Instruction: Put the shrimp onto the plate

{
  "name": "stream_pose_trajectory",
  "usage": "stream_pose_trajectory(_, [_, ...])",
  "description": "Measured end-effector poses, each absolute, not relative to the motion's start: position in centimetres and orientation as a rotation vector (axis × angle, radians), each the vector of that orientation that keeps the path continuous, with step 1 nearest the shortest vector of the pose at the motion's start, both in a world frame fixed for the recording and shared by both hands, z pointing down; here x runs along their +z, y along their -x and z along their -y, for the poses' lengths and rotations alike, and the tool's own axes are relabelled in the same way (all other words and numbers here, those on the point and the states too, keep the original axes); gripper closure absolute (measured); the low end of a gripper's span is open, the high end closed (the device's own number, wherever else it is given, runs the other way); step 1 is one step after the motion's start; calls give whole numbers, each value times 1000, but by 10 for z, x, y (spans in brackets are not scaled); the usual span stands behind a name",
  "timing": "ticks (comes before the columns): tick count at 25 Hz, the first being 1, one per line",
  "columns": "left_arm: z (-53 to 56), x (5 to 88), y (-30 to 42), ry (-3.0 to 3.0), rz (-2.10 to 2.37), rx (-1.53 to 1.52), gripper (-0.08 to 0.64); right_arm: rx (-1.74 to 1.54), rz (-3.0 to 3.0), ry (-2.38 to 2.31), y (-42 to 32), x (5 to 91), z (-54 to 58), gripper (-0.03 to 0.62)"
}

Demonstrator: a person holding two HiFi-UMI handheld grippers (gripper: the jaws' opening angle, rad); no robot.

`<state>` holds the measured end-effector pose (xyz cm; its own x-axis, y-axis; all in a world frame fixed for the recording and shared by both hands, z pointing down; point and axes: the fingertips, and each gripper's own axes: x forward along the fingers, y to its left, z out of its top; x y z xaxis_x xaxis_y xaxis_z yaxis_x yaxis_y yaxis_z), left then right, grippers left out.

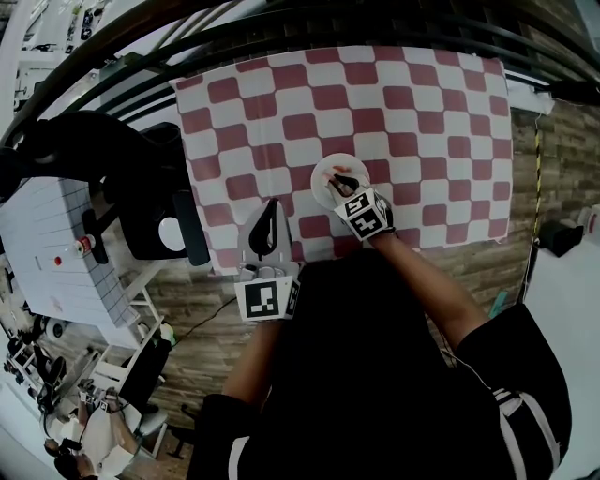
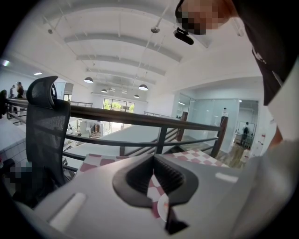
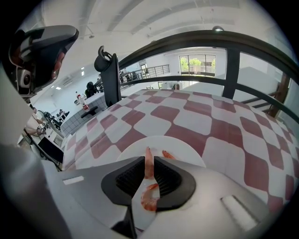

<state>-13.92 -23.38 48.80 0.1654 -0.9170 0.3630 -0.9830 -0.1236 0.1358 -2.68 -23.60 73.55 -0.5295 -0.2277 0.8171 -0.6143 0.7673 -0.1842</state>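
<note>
A white plate [image 1: 323, 172] sits on the red-and-white checked cloth [image 1: 403, 112] near the table's front. My right gripper [image 1: 343, 184] hangs over the plate, shut on a pink shrimp [image 3: 148, 167] that stands upright between its tips [image 3: 147, 161]. On the plate [image 3: 180, 145] below lie a curled shrimp [image 3: 149, 200] and a second small shrimp [image 3: 168, 154]. My left gripper [image 1: 266, 225] hovers at the cloth's front edge, left of the plate, shut with nothing in it [image 2: 153, 161]. A sliver of the plate [image 2: 162, 208] shows through its jaw gap.
A black office chair [image 1: 150, 187] stands close to the table's left side, also seen in the left gripper view [image 2: 44, 121]. A black railing [image 1: 309, 23] runs behind the table. A white tiled counter [image 1: 56, 253] is at far left. Wooden floor [image 1: 553, 159] lies to the right.
</note>
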Motion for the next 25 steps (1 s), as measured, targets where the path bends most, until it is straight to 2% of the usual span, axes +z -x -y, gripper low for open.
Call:
stream_pose_trajectory(15, [226,479,144,-2119,1836,254,551,662,2202,-708,18,696,240,536])
stream_pose_trajectory(25, [214,464,151,-2117,1882,218,551,732,2280,-854,13,643,235,592])
